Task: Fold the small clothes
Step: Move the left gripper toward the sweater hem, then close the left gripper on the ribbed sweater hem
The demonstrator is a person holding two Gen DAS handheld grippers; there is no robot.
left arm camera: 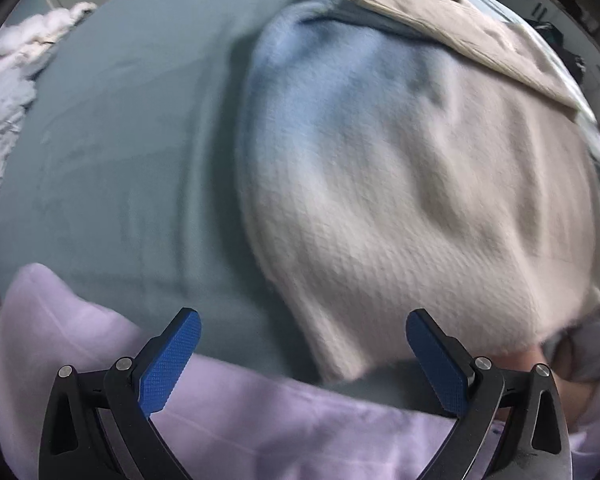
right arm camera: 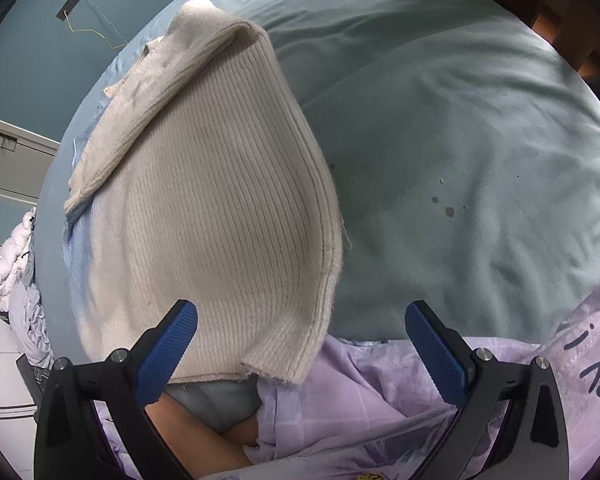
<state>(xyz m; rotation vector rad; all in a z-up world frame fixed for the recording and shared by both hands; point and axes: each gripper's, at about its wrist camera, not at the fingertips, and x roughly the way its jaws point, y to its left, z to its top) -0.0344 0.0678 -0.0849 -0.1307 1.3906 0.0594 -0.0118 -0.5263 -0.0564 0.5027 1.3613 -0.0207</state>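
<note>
We see a cream ribbed knit sweater (right arm camera: 220,216) spread flat on a grey-green bed sheet (right arm camera: 460,140), its upper part folded back over itself into a narrow band (right arm camera: 156,92) near the far end. In the left wrist view the same sweater (left arm camera: 400,200) fills the right half of the frame, blurred, with a pale blue tint along its left side and the folded band (left arm camera: 460,36) lying across its top.

Our left gripper (left arm camera: 302,364) hangs released, its blue pads spread wide and holding nothing, over the sheet (left arm camera: 120,160) at the sweater's near left edge. Our right gripper (right arm camera: 300,356) is likewise released and empty, its left pad above the sweater's near hem, its right pad over bare sheet.

A lilac garment (right arm camera: 360,408) lies bunched along the near edge, just under the sweater's frayed hem corner; a strip of bare skin (right arm camera: 204,436) shows beside it. In the left wrist view, lilac cloth (left arm camera: 100,360) crosses the bottom.

A heap of pale crumpled fabric (left arm camera: 16,80) lies at the sheet's left border. A few small dark spots (right arm camera: 446,208) mark the sheet right of the sweater, where the sheet is otherwise bare. A teal wall (right arm camera: 40,40) rises beyond.
</note>
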